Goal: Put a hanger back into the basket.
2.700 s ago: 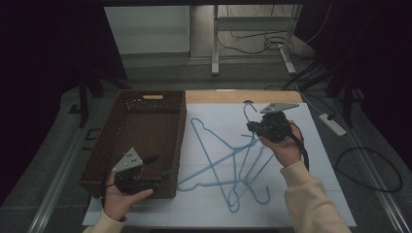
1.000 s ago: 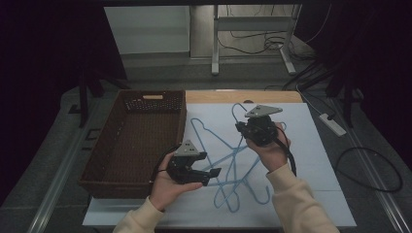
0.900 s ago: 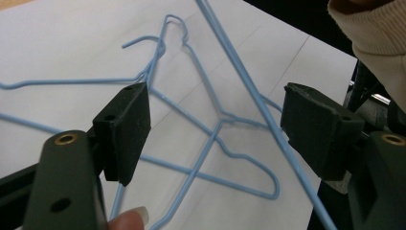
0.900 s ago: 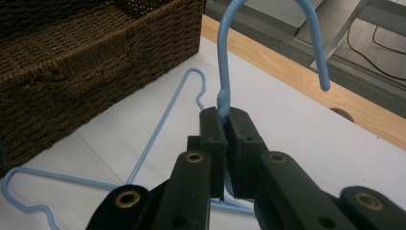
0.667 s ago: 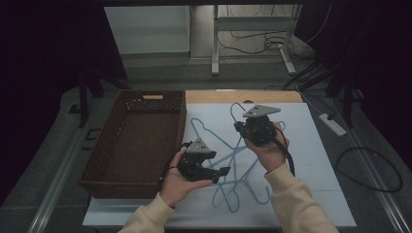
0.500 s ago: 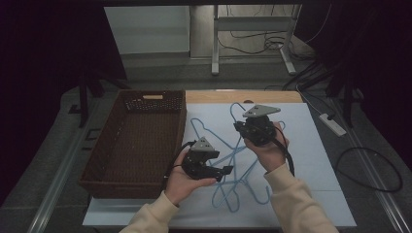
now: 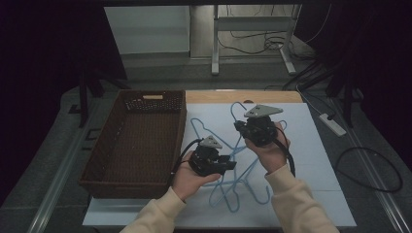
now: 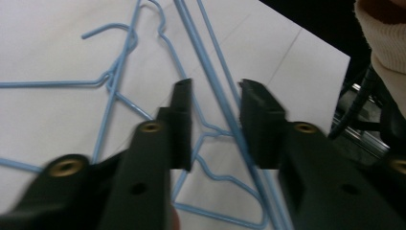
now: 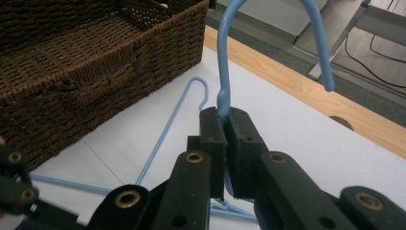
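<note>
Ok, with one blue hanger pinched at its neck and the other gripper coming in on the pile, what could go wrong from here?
1. The right gripper is shut on the lifted hanger, but the blue hangers lie crossed, so lifting may drag the others along.
2. The left gripper, whose jaws have just been closing, has several wires between its jaws; it might pinch two hangers at once.
3. A dragged hanger could snag on the wicker basket beside the pile.

Left gripper (image 7: 228,164) was moved from the basket's (image 7: 111,141) near corner across to the blue hangers (image 8: 230,115); its jaws were just being closed, hanger wire between them, not yet pinched.
</note>
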`<state>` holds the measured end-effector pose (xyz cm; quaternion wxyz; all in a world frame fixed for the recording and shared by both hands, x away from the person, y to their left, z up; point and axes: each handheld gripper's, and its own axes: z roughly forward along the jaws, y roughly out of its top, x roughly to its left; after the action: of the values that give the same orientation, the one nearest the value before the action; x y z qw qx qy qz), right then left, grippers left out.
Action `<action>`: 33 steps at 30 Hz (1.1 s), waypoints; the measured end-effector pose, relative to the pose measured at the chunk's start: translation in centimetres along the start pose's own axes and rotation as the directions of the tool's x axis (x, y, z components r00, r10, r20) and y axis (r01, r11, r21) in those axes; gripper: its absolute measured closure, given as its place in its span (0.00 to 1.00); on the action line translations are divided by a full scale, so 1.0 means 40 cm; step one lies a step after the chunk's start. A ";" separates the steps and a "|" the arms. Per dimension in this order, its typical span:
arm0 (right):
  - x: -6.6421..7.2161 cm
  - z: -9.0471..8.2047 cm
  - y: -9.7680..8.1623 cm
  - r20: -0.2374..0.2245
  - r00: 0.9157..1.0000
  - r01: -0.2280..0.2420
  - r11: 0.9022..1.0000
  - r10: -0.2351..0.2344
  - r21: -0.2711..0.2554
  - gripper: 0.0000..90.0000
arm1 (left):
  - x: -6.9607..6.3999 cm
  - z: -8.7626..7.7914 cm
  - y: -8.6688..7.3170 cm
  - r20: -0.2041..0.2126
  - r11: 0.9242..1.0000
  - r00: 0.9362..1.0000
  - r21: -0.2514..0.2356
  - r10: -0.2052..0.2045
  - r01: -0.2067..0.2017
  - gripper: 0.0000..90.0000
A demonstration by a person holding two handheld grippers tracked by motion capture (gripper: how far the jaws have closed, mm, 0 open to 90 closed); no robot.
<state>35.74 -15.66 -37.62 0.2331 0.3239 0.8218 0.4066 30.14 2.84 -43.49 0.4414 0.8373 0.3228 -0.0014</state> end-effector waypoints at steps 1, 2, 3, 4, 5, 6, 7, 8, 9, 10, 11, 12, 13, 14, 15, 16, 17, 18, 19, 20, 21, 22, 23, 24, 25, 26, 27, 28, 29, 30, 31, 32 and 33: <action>-0.001 -0.003 0.000 0.000 1.000 -0.003 1.000 0.003 -0.003 0.96 | -0.001 -0.001 0.000 0.000 1.000 1.000 -0.001 0.000 0.000 0.83; -0.002 -0.006 0.000 0.000 1.000 -0.005 1.000 0.005 -0.005 0.96 | -0.001 -0.001 0.001 -0.003 1.000 1.000 0.002 -0.002 0.002 0.86; -0.004 -0.009 0.000 -0.001 1.000 -0.007 1.000 0.007 -0.010 0.96 | -0.001 -0.001 0.002 -0.006 1.000 1.000 0.002 -0.007 0.007 0.87; -0.006 -0.012 0.000 -0.002 1.000 -0.007 1.000 0.006 -0.014 0.96 | 0.001 -0.002 0.003 -0.011 1.000 1.000 0.006 -0.011 0.011 0.88; -0.007 -0.016 -0.001 -0.001 1.000 -0.008 1.000 0.008 -0.018 0.96 | 0.004 -0.003 0.004 -0.018 1.000 1.000 0.007 -0.018 0.018 0.89; -0.009 -0.020 -0.001 -0.004 1.000 -0.011 1.000 0.011 -0.026 0.96 | 0.006 -0.004 0.004 -0.024 1.000 0.999 0.005 -0.028 0.028 0.91; -0.010 -0.025 -0.001 -0.004 1.000 -0.012 0.999 0.012 -0.030 0.96 | 0.008 -0.006 0.004 -0.028 1.000 0.999 0.006 -0.031 0.031 0.92; -0.011 -0.028 -0.001 -0.006 1.000 -0.015 0.999 0.015 -0.036 0.96 | 0.010 -0.008 0.005 -0.033 0.999 0.999 0.001 -0.037 0.037 0.93; -0.012 -0.032 0.000 -0.009 1.000 -0.019 0.999 0.019 -0.043 0.96 | 0.012 -0.011 0.005 -0.039 0.999 0.998 -0.004 -0.044 0.044 0.94; -0.014 -0.038 0.001 -0.012 1.000 -0.022 0.999 0.021 -0.049 0.96 | 0.014 -0.015 0.006 -0.045 0.999 0.998 -0.011 -0.050 0.049 0.95; -0.016 -0.043 0.002 -0.017 1.000 -0.028 0.998 0.027 -0.060 0.96 | 0.017 -0.019 0.007 -0.044 0.999 0.998 -0.017 -0.053 0.052 0.96; -0.017 -0.049 0.003 -0.021 0.999 -0.031 0.997 0.030 -0.068 0.96 | 0.018 -0.023 0.008 -0.032 0.998 0.998 -0.026 -0.061 0.060 0.97; -0.018 -0.056 0.005 -0.025 0.999 -0.033 0.997 0.031 -0.077 0.96 | 0.018 -0.025 0.009 -0.028 0.998 0.998 -0.031 -0.063 0.062 0.97; -0.018 -0.059 0.006 -0.024 0.999 -0.032 0.996 0.030 -0.082 0.96 | 0.016 -0.028 0.010 -0.032 0.998 0.998 -0.036 -0.061 0.060 0.97; -0.018 -0.063 0.006 -0.025 0.999 -0.031 0.996 0.029 -0.089 0.96 | 0.013 -0.031 0.012 -0.037 0.998 0.998 -0.040 -0.059 0.058 0.97; -0.019 -0.066 0.006 -0.022 0.999 -0.030 0.995 0.028 -0.094 0.95 | 0.011 -0.033 0.013 -0.039 0.997 0.997 -0.046 -0.059 0.058 0.97; -0.020 -0.069 0.006 -0.023 0.999 -0.034 0.994 0.032 -0.101 0.95 | 0.010 -0.036 0.014 -0.043 0.997 0.997 -0.052 -0.056 0.054 0.97; -0.023 -0.074 0.005 -0.029 0.999 -0.040 0.993 0.037 -0.109 0.95 | 0.010 -0.039 0.015 -0.045 0.997 0.997 -0.057 -0.055 0.052 0.97; -0.026 -0.077 0.003 -0.038 0.998 -0.046 0.992 0.042 -0.118 0.95 | 0.009 -0.040 0.015 -0.045 0.997 0.997 -0.061 -0.056 0.053 0.97; -0.028 -0.079 0.002 -0.041 0.998 -0.049 0.991 0.044 -0.125 0.94 | 0.009 -0.044 0.016 -0.047 0.997 0.997 -0.062 -0.053 0.050 0.97; -0.030 -0.083 -0.001 -0.049 0.998 -0.052 0.989 0.045 -0.135 0.94 | 0.009 -0.046 0.017 -0.050 0.997 0.997 -0.065 -0.054 0.050 0.97; -0.032 -0.086 -0.003 -0.053 0.998 -0.051 0.988 0.043 -0.144 0.91 | 0.009 -0.051 0.018 -0.055 0.997 0.997 -0.067 -0.052 0.049 0.97; -0.034 -0.090 -0.006 -0.060 0.997 -0.054 0.986 0.045 -0.159 0.88 | 0.009 -0.054 0.019 -0.057 0.996 0.997 -0.069 -0.053 0.049 0.97; -0.035 -0.094 -0.008 -0.062 0.997 -0.061 0.983 0.051 -0.171 0.82 | 0.009 -0.054 0.019 -0.057 0.996 0.997 -0.069 -0.053 0.049 0.97; -0.037 -0.099 -0.012 -0.064 0.996 -0.067 0.981 0.057 -0.180 0.77 | 0.010 -0.060 0.020 -0.060 0.996 0.997 -0.075 -0.055 0.050 0.97; -0.038 -0.103 -0.014 -0.065 0.996 -0.070 0.980 0.059 -0.187 0.74 | 0.011 -0.064 0.020 -0.062 0.996 0.997 -0.077 -0.054 0.049 0.97; -0.038 -0.103 -0.014 -0.065 0.996 -0.070 0.980 0.059 -0.187 0.74 | 0.011 -0.064 0.020 -0.062 0.996 0.997 -0.077 -0.054 0.049 0.97; -0.040 -0.108 -0.019 -0.078 0.995 -0.077 0.976 0.063 -0.202 0.68 | 0.013 -0.069 0.021 -0.065 0.995 0.996 -0.079 -0.058 0.053 0.97; -0.044 -0.116 -0.027 -0.090 0.993 -0.087 0.973 0.069 -0.215 0.62 | 0.014 -0.072 0.021 -0.067 0.995 0.996 -0.081 -0.061 0.056 0.97; -0.046 -0.122 -0.035 -0.100 0.992 -0.092 0.970 0.071 -0.223 0.58 | 0.016 -0.075 0.021 -0.066 0.995 0.996 -0.085 -0.065 0.059 0.97; -0.048 -0.126 -0.041 -0.100 0.993 -0.089 0.969 0.067 -0.229 0.56 | 0.018 -0.077 0.021 -0.068 0.994 0.995 -0.087 -0.067 0.061 0.97; -0.050 -0.130 -0.046 -0.105 0.992 -0.089 0.969 0.066 -0.232 0.54 | 0.019 -0.080 0.022 -0.068 0.994 0.995 -0.090 -0.069 0.062 0.97; -0.052 -0.134 -0.054 -0.107 0.992 -0.092 0.968 0.068 -0.234 0.51 | 0.021 -0.084 0.022 -0.069 0.993 0.995 -0.094 -0.072 0.065 0.97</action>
<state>32.96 -20.91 -36.14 0.2129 0.3061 0.7638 0.5269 30.33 5.43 -41.02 0.4671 0.8041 0.3666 0.0283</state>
